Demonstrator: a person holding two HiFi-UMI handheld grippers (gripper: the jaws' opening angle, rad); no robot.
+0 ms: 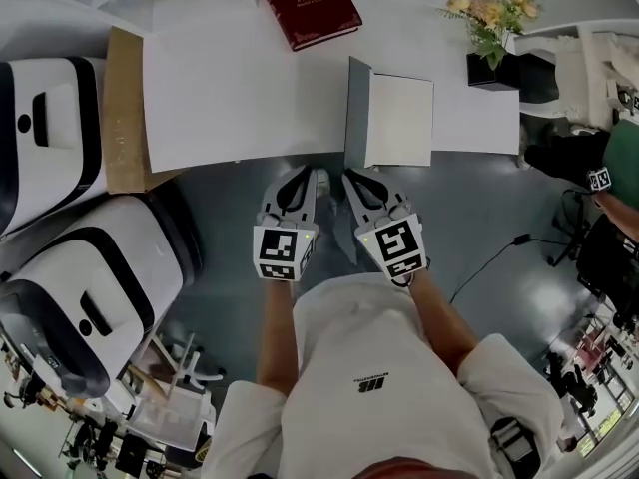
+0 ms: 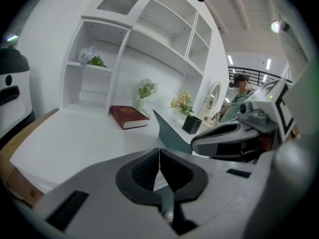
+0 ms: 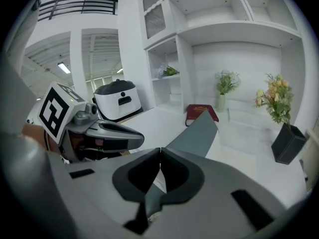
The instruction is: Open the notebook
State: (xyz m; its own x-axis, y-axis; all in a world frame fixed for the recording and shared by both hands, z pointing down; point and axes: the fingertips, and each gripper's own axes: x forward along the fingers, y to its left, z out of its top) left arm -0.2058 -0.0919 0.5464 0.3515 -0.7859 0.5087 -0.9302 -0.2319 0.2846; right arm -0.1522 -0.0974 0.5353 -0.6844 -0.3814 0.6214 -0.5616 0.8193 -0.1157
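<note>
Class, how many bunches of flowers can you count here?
3: a bluish bunch on the shelf, a pale bunch in a vase by the red book, a yellow bunch in the black pot. More may be hidden.

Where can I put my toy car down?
The biggest bare patch of the white table lies between the brown cardboard sheet and the grey notebook, in front of the dark red book. A narrower strip separates notebook and black flower pot. It's crowded at the notebook's near edge, by the left gripper and right gripper.
</note>
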